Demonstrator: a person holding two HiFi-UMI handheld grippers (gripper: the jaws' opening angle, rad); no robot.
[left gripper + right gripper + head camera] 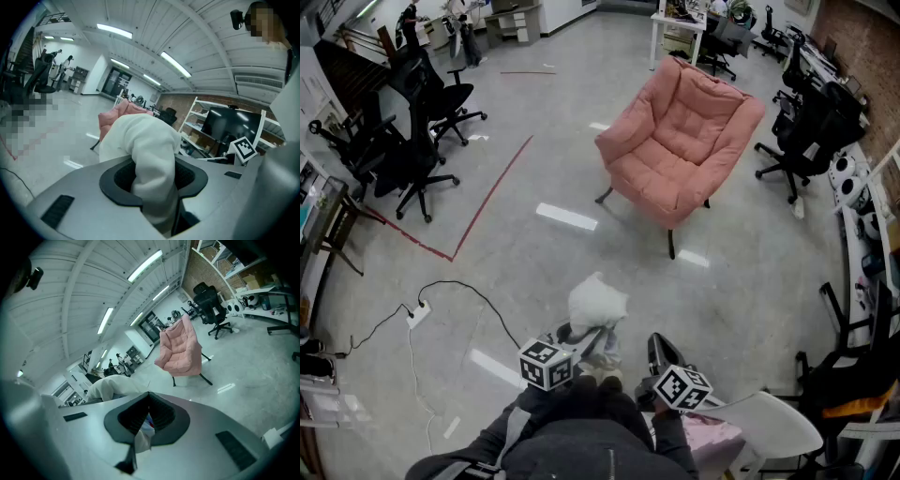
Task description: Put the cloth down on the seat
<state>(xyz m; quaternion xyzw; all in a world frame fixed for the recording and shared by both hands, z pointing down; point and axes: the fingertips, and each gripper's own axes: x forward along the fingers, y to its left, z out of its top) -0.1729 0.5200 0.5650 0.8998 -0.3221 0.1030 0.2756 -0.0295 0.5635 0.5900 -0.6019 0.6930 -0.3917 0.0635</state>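
A bunched white cloth (597, 302) hangs in the air over the grey floor, in front of the person's body. My left gripper (577, 334) is shut on it; in the left gripper view the cloth (145, 140) bulges up out of the jaws of that gripper (154, 183). My right gripper (660, 350) is just to the right, shut on a thin corner of the cloth (144, 434) with a blue and red mark. The pink armchair (680, 141) stands some way ahead with its seat (661, 173) bare. It also shows as the armchair (119, 110) behind the cloth and the armchair (180, 350) ahead.
Black office chairs stand at the left (412, 141) and the right (811, 131). A power strip with its cable (419, 314) lies on the floor at the left, near a red tape line (492, 192). A white chair (769, 422) is close at the lower right.
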